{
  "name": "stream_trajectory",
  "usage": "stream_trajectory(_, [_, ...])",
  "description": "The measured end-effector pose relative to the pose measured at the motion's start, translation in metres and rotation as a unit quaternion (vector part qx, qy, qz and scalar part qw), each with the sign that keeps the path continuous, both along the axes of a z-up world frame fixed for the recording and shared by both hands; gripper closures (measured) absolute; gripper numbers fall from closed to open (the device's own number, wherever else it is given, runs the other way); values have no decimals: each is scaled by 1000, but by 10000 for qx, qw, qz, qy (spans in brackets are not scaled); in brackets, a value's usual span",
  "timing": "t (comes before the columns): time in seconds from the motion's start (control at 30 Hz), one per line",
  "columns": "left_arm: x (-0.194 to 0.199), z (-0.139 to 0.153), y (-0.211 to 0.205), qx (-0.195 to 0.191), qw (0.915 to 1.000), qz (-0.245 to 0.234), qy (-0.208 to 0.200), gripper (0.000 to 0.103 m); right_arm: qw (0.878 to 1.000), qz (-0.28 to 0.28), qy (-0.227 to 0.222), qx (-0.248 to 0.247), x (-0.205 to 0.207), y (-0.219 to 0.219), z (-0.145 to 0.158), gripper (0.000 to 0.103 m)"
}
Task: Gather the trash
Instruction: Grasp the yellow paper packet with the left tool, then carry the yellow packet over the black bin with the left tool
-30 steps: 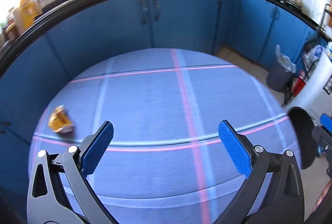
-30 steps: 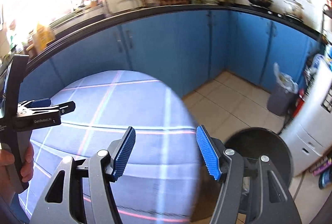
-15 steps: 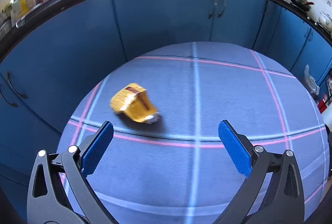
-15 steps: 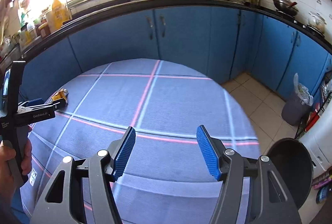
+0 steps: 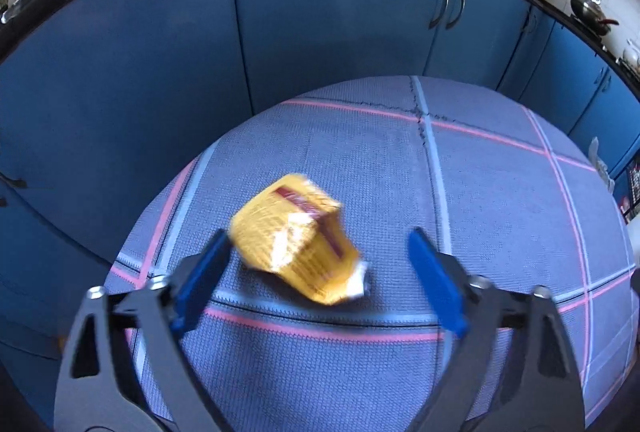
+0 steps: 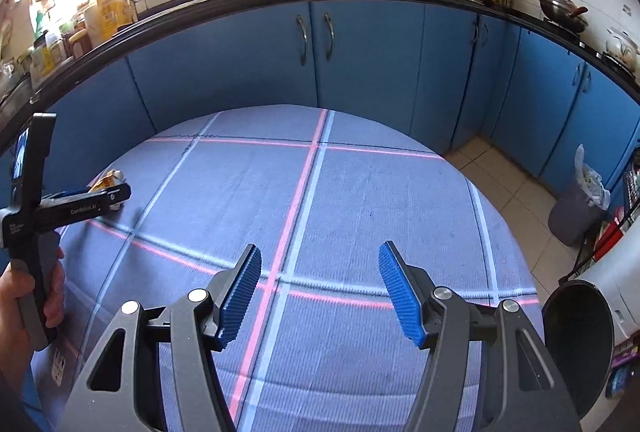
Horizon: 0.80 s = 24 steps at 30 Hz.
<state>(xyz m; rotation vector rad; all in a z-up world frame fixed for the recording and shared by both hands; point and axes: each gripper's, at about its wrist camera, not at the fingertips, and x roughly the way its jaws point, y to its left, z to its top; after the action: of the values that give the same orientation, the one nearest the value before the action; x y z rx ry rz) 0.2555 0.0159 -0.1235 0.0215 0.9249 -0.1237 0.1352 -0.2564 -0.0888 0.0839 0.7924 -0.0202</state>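
Left gripper (image 5: 316, 274) stands wide open and empty, its blue pads flanking a crumpled yellow wrapper (image 5: 296, 240) lying on the blue checked tablecloth (image 5: 500, 200); whether the left pad touches it cannot be told through blur. Right gripper (image 6: 320, 292) hangs open and empty, well apart from the wrapper. Beyond the wrapper stand blue cabinets (image 5: 320, 24). Risk: closing off-centre may skid the light wrapper away or snag cloth.
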Motion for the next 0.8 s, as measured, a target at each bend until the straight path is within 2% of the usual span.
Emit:
stream_trajectory(0.03, [1,-2,0,15,10000,-14,28,42,10000,-13,6,15,1,-1,-1,43])
stream_trajectory(0.07, [1,-2,2,29,10000,-4,27,46,10000,-18,9,22,1,-1,-1,43])
stream_trajectory(0.1, [0,-1,3,32,10000,6,-25,55,10000,-20,12,26,1,-1,-2,43])
stream_trajectory(0.13, [-1,-1,4,-24,10000,-10,-7,58,10000,-17,13,32,2,-1,-2,43])
stream_trajectory(0.37, [-21,10,-8,-100,9997,-179,-99,59,10000,-13,-54,46,-10,-4,3,43])
stream_trajectory(0.8, [-75,47,-73,78,9949,-904,-449,59,9992,-278,-283,70,-54,-36,25,43])
